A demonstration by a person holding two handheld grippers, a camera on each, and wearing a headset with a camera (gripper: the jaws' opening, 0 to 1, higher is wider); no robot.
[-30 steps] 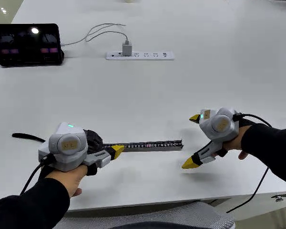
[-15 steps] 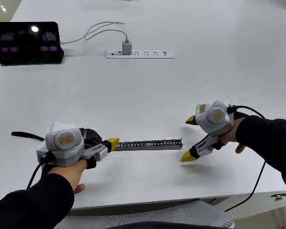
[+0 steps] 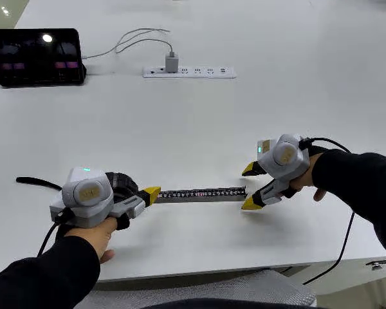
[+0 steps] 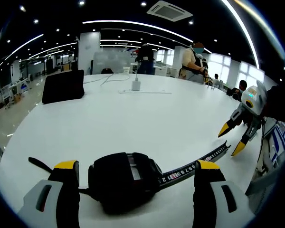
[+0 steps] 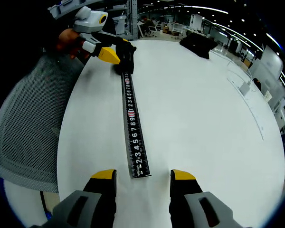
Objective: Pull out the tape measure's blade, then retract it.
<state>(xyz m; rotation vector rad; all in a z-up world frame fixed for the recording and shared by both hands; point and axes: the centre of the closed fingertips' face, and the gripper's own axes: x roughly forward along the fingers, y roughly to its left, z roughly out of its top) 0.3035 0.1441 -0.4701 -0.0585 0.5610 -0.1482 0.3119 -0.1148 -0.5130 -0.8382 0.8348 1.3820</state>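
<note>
White workbench [image 3: 199, 122] under a person's two hand-held grippers, as seen from the head view. At ten o'clock a dark tablet [image 3: 37, 56] stands propped. Toward twelve o'clock lies a white power strip [image 3: 190, 73] with a charger [image 3: 172, 64] plugged in, its cable [image 3: 125, 42] looping back toward the tablet.

At eight o'clock, near the bench's front edge, the left gripper [image 4: 137, 166] has its yellow-tipped jaws spread wide. They sit on either side of the black tape measure case [image 3: 123, 187], and the left gripper view shows a gap between the case and each jaw. A black strap [image 3: 35, 185] trails from the case toward nine o'clock.

From the case the blade [image 3: 201, 193] lies flat on the bench, pulled out toward three o'clock with its numbers facing up.

At four o'clock the right gripper [image 3: 249, 188] has its jaws parted around the blade's free end. In the right gripper view the end lies on the bench between the two yellow tips, with a gap on each side. Other people stand beyond the far edge of the bench in the left gripper view.
</note>
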